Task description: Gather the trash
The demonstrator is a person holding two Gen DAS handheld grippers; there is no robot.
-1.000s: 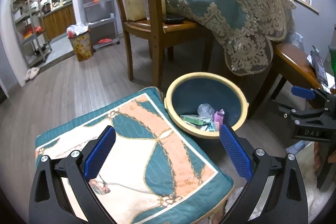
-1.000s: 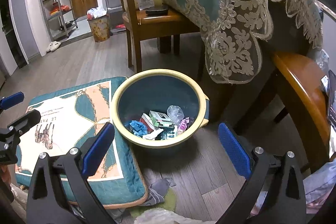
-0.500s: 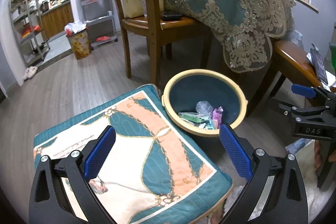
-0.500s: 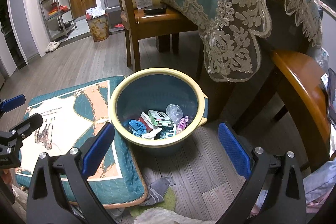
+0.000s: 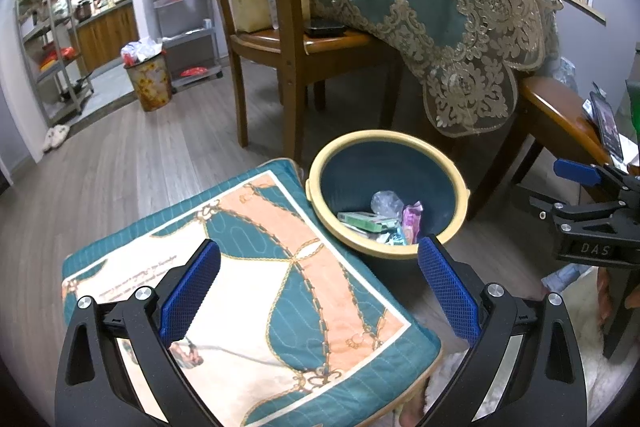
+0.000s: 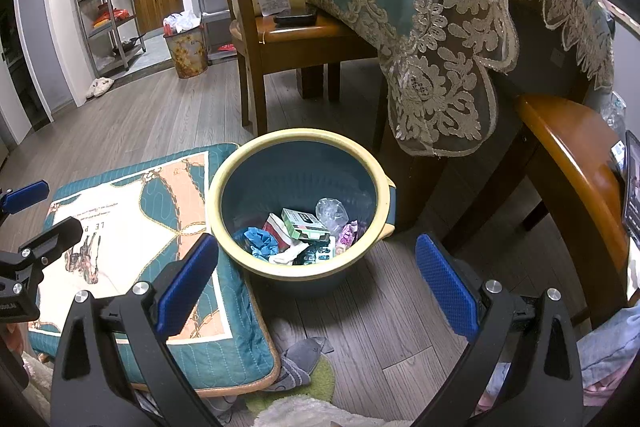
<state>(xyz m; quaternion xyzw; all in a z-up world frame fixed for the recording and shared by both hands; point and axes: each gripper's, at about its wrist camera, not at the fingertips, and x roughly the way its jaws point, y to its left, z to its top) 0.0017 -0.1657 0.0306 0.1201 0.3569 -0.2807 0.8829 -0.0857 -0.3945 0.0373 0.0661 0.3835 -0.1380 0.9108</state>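
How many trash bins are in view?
2. A blue bin with a yellow rim stands beside the cushion; a floral bin, heaped full, stands far back by the shelves. Others may be hidden.

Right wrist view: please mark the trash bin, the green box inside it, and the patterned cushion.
trash bin (image 6: 297,135), right wrist view, far yellow rim.
green box (image 6: 306,225), right wrist view, top face.
patterned cushion (image 6: 132,203), right wrist view, printed top.

Wood floor (image 5: 132,163), wooden chair (image 5: 280,39), metal shelves (image 5: 52,47)
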